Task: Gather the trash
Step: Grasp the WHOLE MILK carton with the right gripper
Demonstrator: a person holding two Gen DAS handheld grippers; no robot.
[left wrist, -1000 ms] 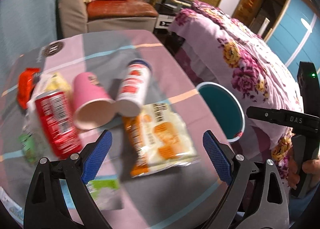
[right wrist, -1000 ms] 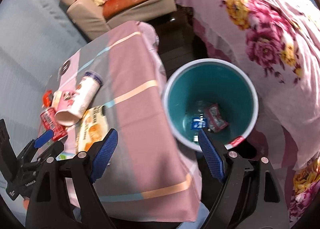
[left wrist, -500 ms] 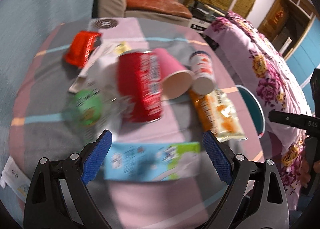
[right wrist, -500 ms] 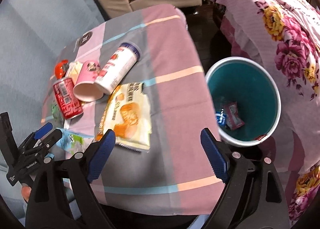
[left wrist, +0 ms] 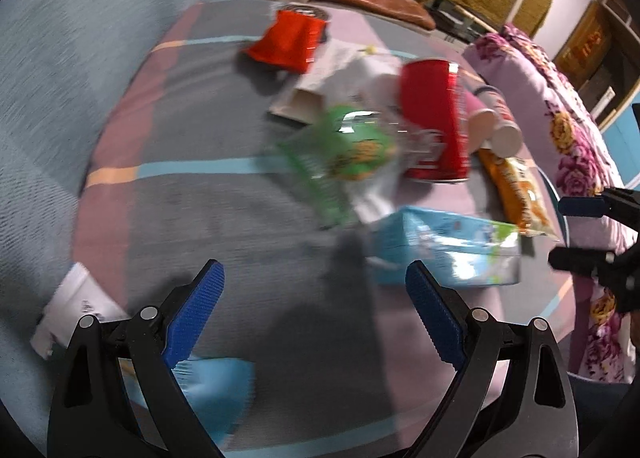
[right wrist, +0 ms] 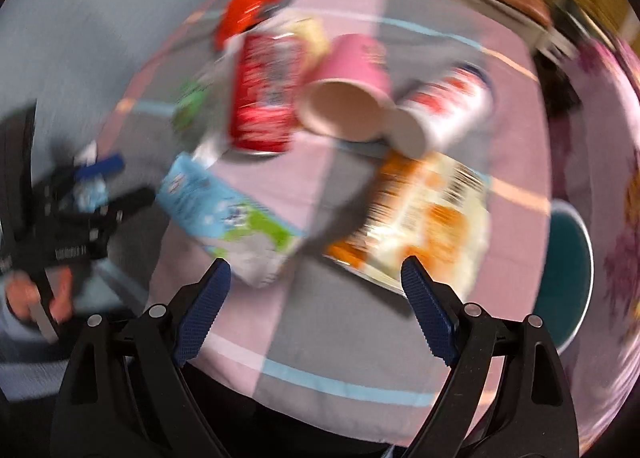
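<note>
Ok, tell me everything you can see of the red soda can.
The red soda can looks like printed metal with white lettering, blurred. It lies on its side on the tablecloth, one end toward the cameras. The pink paper cup lies against one side and a green wrapper sits at the other. Neither tool touches it.

The left wrist view looks down from close above the table's point(left wrist: 224, 218) near-left part, facing across it toward the sofa point(left wrist: 360, 2) and bed point(left wrist: 560, 114). The right wrist view hangs close over the near edge, facing down on the table point(right wrist: 320, 338). Both views are blurred and share the red can point(left wrist: 434, 118) point(right wrist: 264, 98), the blue carton point(left wrist: 444, 246) point(right wrist: 224, 214) and the orange packet point(left wrist: 520, 194) point(right wrist: 416, 218).
</note>
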